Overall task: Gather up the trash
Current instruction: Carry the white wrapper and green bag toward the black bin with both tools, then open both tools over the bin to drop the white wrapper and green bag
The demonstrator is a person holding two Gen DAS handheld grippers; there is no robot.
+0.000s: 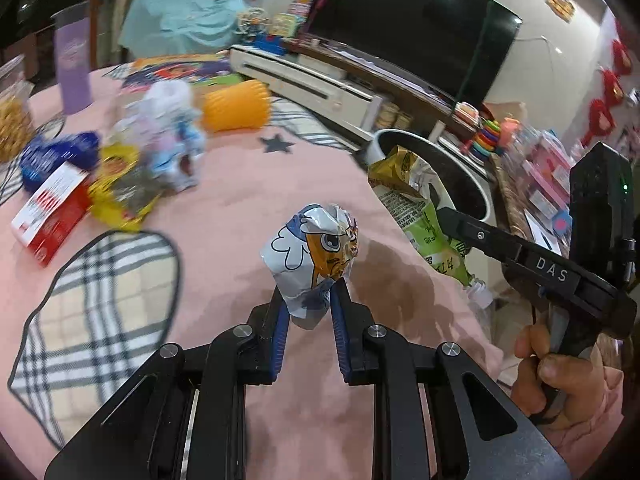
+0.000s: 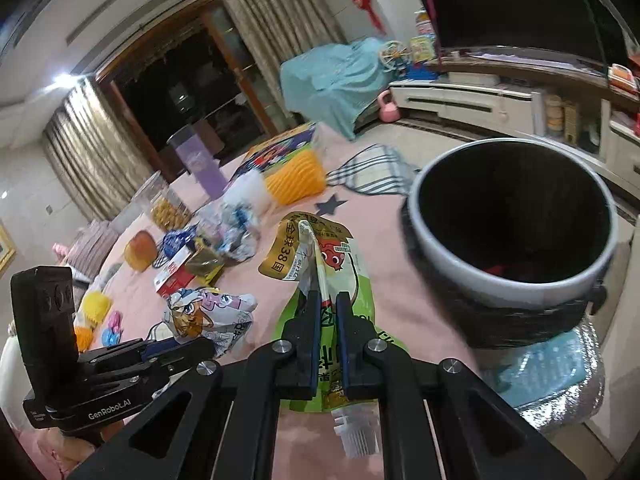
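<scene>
My left gripper (image 1: 309,286) is shut on a crumpled white wrapper with an orange cartoon face (image 1: 314,250), held above the pink cloth; the wrapper also shows in the right wrist view (image 2: 204,314). My right gripper (image 2: 329,298) is shut on a green and gold spouted drink pouch (image 2: 316,252), held upside down with its white cap low. The pouch also shows in the left wrist view (image 1: 424,216), next to the bin. The white-rimmed bin with a dark inside (image 2: 516,220) stands just right of the pouch, past the table's edge.
More litter lies on the pink cloth (image 1: 256,200) at the left: a red and white box (image 1: 52,216), a yellow wrapper (image 1: 120,196), a blue bag (image 1: 56,156), a pale crumpled bag (image 1: 168,136). An orange ribbed cup (image 1: 236,106) lies on its side. A purple tumbler (image 1: 74,68) stands behind.
</scene>
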